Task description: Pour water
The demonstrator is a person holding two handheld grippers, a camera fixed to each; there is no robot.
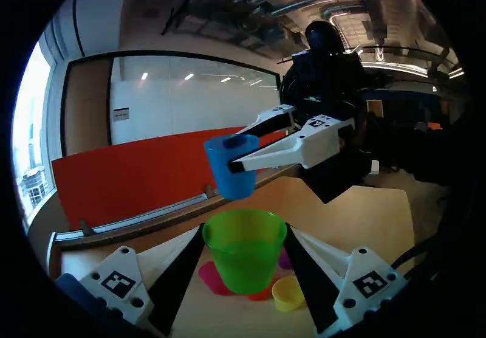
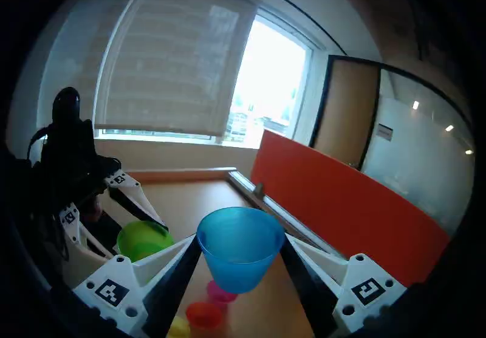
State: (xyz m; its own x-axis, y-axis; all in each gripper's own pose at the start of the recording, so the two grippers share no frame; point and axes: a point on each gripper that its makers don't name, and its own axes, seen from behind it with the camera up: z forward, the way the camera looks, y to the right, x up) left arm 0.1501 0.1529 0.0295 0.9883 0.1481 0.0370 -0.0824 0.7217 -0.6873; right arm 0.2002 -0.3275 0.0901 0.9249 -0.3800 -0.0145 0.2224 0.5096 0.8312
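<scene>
In the left gripper view a green cup [image 1: 245,256] stands upright between my left gripper's [image 1: 244,264] two fingers, which press on its sides; it hangs above the wooden table [image 1: 358,216]. Beyond and above it my right gripper [image 1: 234,154] holds a blue cup [image 1: 230,166], upright, a little higher than the green rim. In the right gripper view the blue cup [image 2: 240,248] sits clamped in my right gripper [image 2: 240,259], its inside not visible. The left gripper [image 2: 143,237] with the green cup [image 2: 144,239] shows lower left there.
Small pink [image 1: 214,277], red [image 1: 262,293] and yellow [image 1: 287,293] cups lie on the table under the green cup; they also show below the blue cup [image 2: 204,317]. An orange partition [image 1: 133,174] runs along the table's far edge. A window [image 2: 267,89] lies behind.
</scene>
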